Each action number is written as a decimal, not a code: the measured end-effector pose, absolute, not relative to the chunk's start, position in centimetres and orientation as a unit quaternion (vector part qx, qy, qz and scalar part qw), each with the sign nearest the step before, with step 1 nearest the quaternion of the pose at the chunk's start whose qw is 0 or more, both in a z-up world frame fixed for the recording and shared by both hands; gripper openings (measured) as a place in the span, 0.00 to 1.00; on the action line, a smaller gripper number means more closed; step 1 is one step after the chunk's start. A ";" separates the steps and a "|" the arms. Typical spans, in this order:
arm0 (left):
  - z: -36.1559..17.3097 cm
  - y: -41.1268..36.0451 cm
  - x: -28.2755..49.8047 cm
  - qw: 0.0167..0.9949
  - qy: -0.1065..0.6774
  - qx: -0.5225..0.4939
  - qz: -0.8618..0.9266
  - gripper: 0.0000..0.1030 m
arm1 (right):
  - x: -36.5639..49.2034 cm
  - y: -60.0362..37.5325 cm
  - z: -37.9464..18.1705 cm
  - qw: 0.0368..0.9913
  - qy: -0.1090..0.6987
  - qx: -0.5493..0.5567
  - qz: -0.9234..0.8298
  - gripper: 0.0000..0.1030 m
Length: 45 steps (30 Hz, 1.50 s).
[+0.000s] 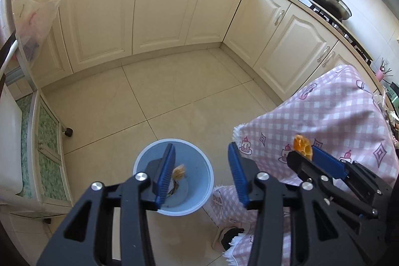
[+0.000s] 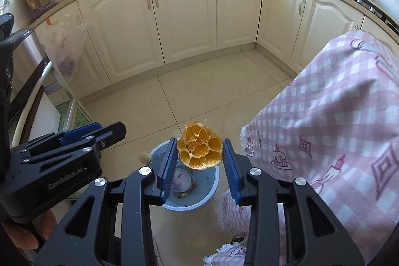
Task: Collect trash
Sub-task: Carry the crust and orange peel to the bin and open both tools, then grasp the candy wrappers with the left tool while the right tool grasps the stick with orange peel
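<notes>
A light blue bin (image 1: 199, 166) stands on the tiled floor beside the table. My left gripper (image 1: 201, 173) hangs above it with its blue pads apart and nothing pressed between them. A small tan scrap (image 1: 179, 171) is loose over the bin's mouth, close to the left pad. In the right wrist view the same scrap (image 2: 143, 157) shows near the rim of the bin (image 2: 212, 193), below the left gripper (image 2: 109, 135). My right gripper (image 2: 200, 166) is shut on a piece of orange peel (image 2: 199, 146) above the bin. From the left wrist view, the right gripper (image 1: 304, 153) and peel (image 1: 302, 144) are at the right.
A pink checked tablecloth (image 2: 336, 116) hangs down right next to the bin. Crumpled paper (image 2: 180, 180) lies in the bin. Cream cabinets (image 1: 159, 4) line the far walls. A plastic bag (image 1: 35, 16) hangs at the left above a wheeled rack (image 1: 47, 141). A slipper (image 1: 224, 237) lies by the cloth.
</notes>
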State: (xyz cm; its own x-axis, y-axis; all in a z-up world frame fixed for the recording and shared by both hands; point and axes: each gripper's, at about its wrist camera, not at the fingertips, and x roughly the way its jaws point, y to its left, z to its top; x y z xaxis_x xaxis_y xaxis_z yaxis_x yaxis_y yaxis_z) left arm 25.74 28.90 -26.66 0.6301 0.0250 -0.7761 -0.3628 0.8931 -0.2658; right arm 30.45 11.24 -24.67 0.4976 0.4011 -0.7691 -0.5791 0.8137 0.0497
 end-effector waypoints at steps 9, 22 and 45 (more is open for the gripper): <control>-27.8 29.8 24.9 0.871 0.426 -0.214 0.123 0.43 | 30.6 12.5 -25.9 0.849 0.426 -0.110 0.293 0.34; -26.0 31.6 23.7 0.875 0.399 -0.231 0.148 0.43 | 31.5 14.3 -24.0 0.859 0.395 -0.074 0.318 0.49; -13.9 15.7 23.0 0.931 0.330 -0.157 0.018 0.51 | 26.5 -4.2 -12.7 0.940 0.278 -0.032 0.194 0.53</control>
State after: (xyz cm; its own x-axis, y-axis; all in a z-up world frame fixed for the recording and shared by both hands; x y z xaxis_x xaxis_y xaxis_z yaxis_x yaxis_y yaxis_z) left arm 22.95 15.71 -13.87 0.7814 -0.0705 -0.6200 -0.1364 0.9503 -0.2799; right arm 26.55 -4.24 -12.70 0.7698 0.3468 -0.5358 -0.3823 0.9228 0.0480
